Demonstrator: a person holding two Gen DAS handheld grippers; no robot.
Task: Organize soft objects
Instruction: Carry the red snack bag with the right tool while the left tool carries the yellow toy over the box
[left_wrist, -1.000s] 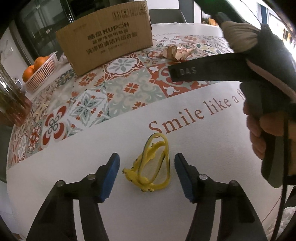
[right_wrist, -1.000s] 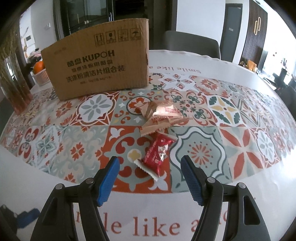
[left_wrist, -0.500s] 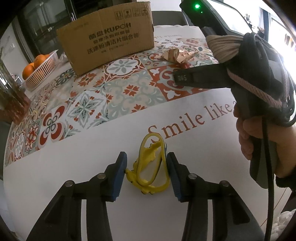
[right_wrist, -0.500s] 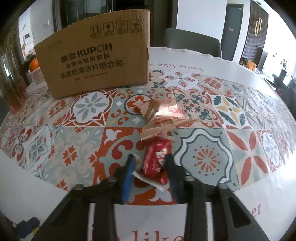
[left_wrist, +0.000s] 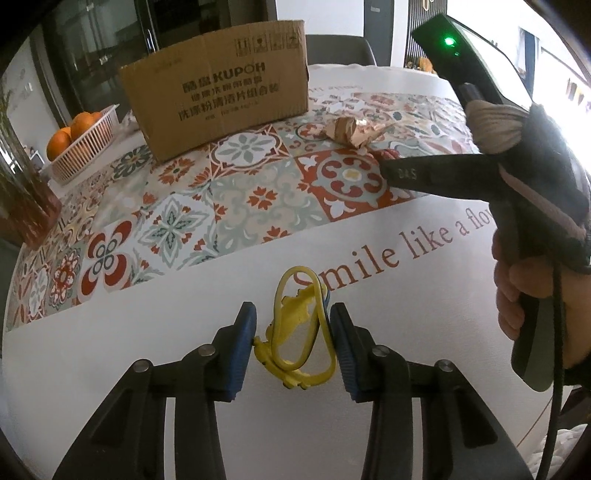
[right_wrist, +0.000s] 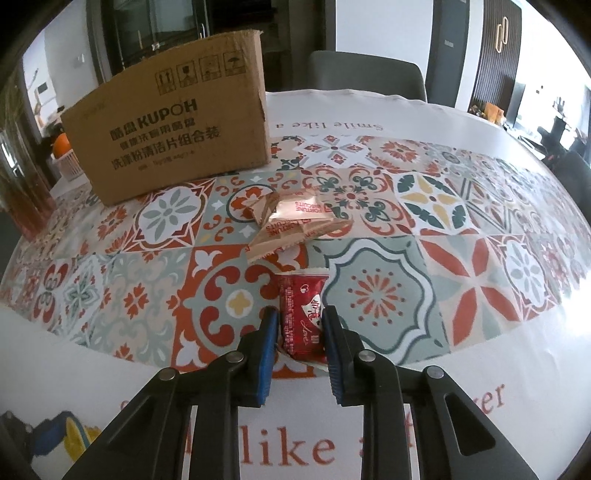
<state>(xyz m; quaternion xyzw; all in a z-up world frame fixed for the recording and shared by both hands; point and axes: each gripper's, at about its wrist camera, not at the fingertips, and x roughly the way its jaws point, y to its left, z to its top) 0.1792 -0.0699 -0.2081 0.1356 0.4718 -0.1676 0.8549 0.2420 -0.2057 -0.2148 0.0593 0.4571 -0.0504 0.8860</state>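
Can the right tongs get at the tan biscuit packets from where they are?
Probably not yet. The right tongs are already shut on the red snack packet, and it lies between them and the tan biscuit packets just beyond. Nothing else blocks that path.

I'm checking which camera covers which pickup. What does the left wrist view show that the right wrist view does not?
Only the left wrist view shows the yellow rubbery toy whole, squeezed between the left gripper pads, plus the hand holding the other gripper and the basket of oranges. Only the right wrist view shows the red snack packet pinched in the right gripper and the print on the beige biscuit packets. Both show the cardboard box and the patterned tablecloth.
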